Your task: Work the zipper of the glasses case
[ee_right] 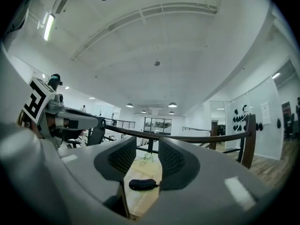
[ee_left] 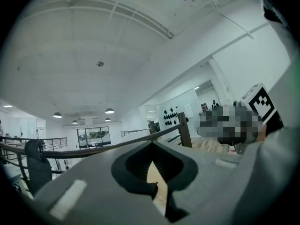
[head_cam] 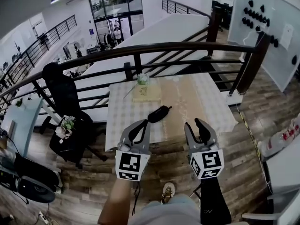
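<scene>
The black glasses case (head_cam: 159, 112) lies on the table (head_cam: 187, 97) well ahead of both grippers, framed beyond the right gripper's (head_cam: 196, 123) parted fingers, while the left gripper's (head_cam: 143, 123) fingertips meet, holding nothing.

In front of me stands the table (head_cam: 123, 121), covered with a checked cloth (head_cam: 117, 108). A black glasses case (head_cam: 159, 113) lies mid-table. A small plant (head_cam: 143, 79) stands on a tan mat (head_cam: 146, 94) at the far edge.
</scene>
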### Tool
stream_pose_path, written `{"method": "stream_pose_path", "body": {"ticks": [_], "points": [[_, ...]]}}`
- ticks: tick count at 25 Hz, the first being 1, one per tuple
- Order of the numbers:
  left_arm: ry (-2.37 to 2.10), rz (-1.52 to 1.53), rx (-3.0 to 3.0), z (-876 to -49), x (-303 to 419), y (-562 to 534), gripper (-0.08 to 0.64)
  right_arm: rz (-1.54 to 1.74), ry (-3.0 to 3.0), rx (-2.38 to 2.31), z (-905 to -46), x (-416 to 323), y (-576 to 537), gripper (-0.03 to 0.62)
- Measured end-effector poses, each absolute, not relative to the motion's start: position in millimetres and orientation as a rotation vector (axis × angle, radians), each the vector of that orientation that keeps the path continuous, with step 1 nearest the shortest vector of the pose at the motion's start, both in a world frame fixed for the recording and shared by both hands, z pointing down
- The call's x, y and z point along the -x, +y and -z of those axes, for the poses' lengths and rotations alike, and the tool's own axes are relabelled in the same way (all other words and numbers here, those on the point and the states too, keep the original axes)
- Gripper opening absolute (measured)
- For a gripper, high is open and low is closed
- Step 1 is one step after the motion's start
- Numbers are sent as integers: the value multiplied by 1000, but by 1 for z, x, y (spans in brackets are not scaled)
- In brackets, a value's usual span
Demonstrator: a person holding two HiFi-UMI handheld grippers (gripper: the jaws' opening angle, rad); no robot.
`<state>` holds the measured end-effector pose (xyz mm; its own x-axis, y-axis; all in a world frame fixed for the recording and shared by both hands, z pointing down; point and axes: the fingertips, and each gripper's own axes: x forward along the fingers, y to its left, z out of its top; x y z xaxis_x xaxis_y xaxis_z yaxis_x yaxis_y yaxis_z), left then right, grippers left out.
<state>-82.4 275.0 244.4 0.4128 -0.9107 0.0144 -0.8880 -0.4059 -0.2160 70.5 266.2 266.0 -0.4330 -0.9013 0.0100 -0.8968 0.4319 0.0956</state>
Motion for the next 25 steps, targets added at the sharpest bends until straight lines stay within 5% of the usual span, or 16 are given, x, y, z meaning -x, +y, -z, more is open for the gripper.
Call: {"method": "stream_pose_path", "body": {"ticks": [25], "points": [[1600,248,2424,-256,43,159,9,-51,-2709,-1553,-307,-99,152,170]]}}
